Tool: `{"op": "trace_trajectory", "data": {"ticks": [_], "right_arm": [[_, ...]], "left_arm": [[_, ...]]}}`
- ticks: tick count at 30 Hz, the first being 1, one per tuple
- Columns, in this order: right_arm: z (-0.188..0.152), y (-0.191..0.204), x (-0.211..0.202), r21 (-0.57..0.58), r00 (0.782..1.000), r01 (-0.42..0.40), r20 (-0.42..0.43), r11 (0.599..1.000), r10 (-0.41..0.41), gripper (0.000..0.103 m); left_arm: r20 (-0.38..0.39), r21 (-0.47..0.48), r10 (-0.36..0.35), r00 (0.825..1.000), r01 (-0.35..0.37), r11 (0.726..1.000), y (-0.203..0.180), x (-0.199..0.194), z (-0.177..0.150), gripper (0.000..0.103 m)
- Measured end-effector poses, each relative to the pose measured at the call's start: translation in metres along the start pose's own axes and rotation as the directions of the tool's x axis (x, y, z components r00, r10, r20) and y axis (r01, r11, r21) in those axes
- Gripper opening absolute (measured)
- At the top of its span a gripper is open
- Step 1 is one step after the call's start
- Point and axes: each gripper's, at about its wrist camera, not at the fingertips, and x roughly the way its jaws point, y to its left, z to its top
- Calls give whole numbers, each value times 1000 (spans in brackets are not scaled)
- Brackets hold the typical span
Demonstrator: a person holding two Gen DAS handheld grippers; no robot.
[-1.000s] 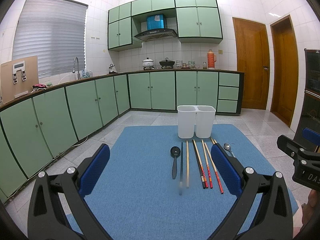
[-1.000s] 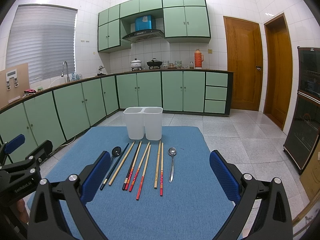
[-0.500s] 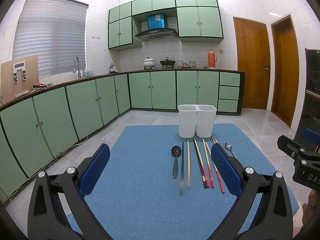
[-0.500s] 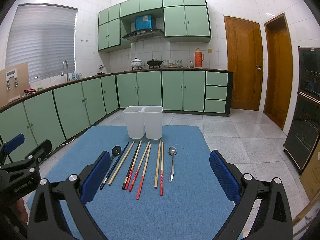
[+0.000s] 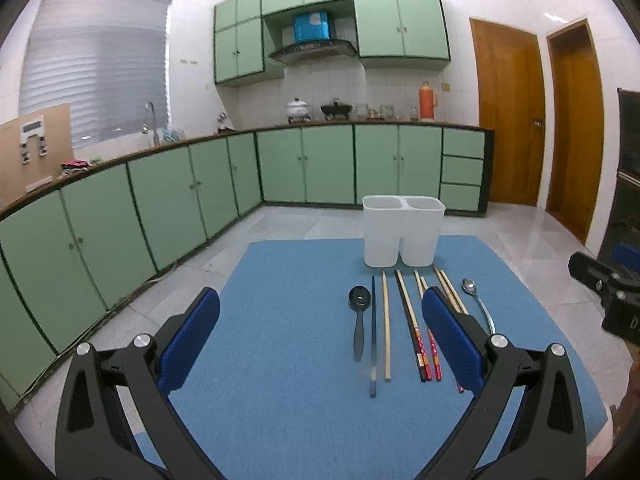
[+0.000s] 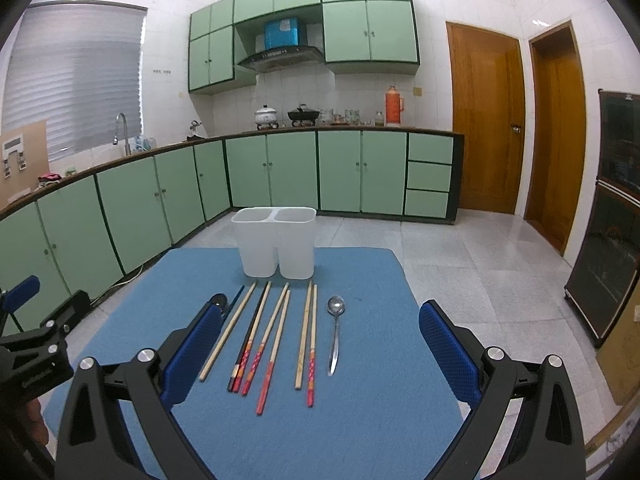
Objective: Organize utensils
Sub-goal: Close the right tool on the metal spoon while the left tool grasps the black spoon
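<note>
Left wrist view: the left gripper (image 5: 320,336) hovered above the blue-covered worktop (image 5: 280,400) with its blue-padded fingers (image 5: 188,338) spread wide and holding nothing. A white two-compartment utensil holder (image 5: 402,230) stood upright at the far end of the worktop. Just in front of it the utensils lay in a row, roughly parallel, handles toward the camera: a black spoon (image 5: 359,320) at the left, then a dark blue chopstick (image 5: 373,336), a plain wooden chopstick (image 5: 386,324), a dark chopstick with a red patterned end (image 5: 408,320), and further red-ended chopsticks partly hidden behind the right-hand finger. A metal spoon (image 5: 474,300) lay at the right end of the row. The right gripper (image 5: 608,296) showed at the right edge; its finger state could not be judged from here.

Right wrist view: the right gripper (image 6: 320,344) hovered over the same worktop (image 6: 380,420), fingers (image 6: 448,356) released wide apart and empty. The utensil holder (image 6: 276,240) stood beyond the row. Wooden and red-ended chopsticks (image 6: 276,340) lay between the fingers' line of sight, the metal spoon (image 6: 335,332) just right of them. The black spoon (image 6: 219,301) was mostly hidden behind the left-hand finger. Part of the left gripper (image 6: 36,344) appeared at the left edge.
</note>
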Motion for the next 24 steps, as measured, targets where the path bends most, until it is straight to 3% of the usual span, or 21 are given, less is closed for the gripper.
{"op": "trace_trajectory", "data": {"ticks": [6, 11, 14, 18, 22, 24], "right_arm": [[19, -11, 63, -36, 991, 11, -131, 999, -16, 97], [25, -23, 121, -11, 968, -5, -250, 1000, 2, 97], [23, -32, 160, 14, 939, -1, -343, 1000, 6, 96], [16, -43, 198, 42, 900, -9, -436, 999, 26, 86], [6, -54, 227, 66, 861, -7, -507, 998, 39, 78], [3, -56, 235, 67, 852, -9, -522, 998, 43, 76]], "left_arm": [[-94, -26, -15, 995, 13, 1000, 7, 58, 21, 98], [-206, 32, -10, 979, 17, 999, -2, 124, 30, 98], [-304, 70, -2, 953, 25, 997, -9, 171, 26, 98], [-395, 75, -11, 919, 44, 996, -12, 215, 18, 95], [-491, 31, -58, 869, 84, 996, -14, 254, 6, 77], [-527, 16, -66, 848, 88, 996, -14, 270, 0, 77]]}}
